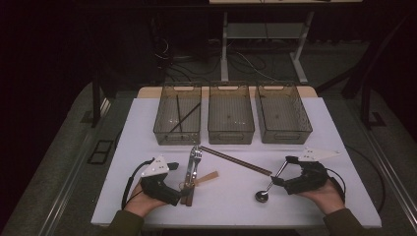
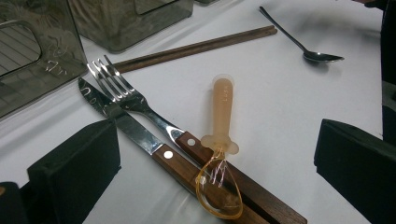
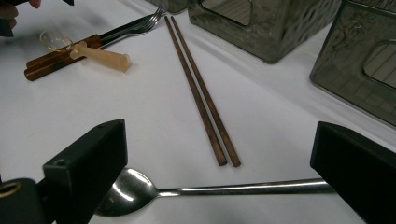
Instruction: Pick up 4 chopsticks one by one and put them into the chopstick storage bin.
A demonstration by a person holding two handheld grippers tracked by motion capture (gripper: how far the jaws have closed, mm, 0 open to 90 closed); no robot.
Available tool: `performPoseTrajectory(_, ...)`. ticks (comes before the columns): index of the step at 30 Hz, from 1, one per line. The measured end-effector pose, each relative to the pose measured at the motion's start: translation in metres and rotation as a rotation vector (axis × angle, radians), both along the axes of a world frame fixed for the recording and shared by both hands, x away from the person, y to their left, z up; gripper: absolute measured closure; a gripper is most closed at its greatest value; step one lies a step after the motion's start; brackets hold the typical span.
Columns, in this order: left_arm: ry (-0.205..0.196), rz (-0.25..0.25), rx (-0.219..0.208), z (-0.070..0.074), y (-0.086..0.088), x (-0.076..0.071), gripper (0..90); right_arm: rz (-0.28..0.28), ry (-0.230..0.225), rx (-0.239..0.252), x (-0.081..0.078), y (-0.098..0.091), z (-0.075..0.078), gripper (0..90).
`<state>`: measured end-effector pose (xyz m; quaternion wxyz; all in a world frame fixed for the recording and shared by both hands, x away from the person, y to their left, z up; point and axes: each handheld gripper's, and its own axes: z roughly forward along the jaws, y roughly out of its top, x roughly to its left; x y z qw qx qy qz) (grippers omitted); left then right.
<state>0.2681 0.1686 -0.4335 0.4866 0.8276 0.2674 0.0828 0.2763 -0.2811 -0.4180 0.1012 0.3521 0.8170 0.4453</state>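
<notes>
A steel spoon (image 1: 269,187) (image 3: 224,189) lies on the white table (image 1: 319,128) at the front right, its handle crossing between the jaws of my right gripper (image 1: 282,170) (image 3: 219,154), which stands open around it. My left gripper (image 1: 176,183) (image 2: 219,158) is open at the front left, its jaws on either side of the wooden handles of a fork (image 1: 195,157) (image 2: 126,93) and a knife (image 1: 189,172) (image 2: 121,121). An amber see-through spoon (image 1: 206,178) (image 2: 222,121) rests across those handles. A pair of brown chopsticks (image 1: 235,160) (image 3: 201,93) lies in the middle.
Three smoky see-through bins stand in a row at the back: left bin (image 1: 178,88) with two dark sticks (image 1: 179,115) inside, middle bin (image 1: 230,133), right bin (image 1: 284,133). The table's front edge runs just behind both hands.
</notes>
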Motion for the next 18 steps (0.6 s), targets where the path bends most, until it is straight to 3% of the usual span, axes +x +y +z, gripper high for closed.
performPoseTrajectory(13,0.006,-0.001,-0.002,-0.001,0.0,0.001,0.0,0.017,0.017,-0.009,0.018,0.013,0.002,6.9)
performPoseTrajectory(18,0.006,-0.001,-0.003,0.0,0.0,0.001,0.0,0.034,0.011,-0.017,0.026,0.018,0.002,13.8)
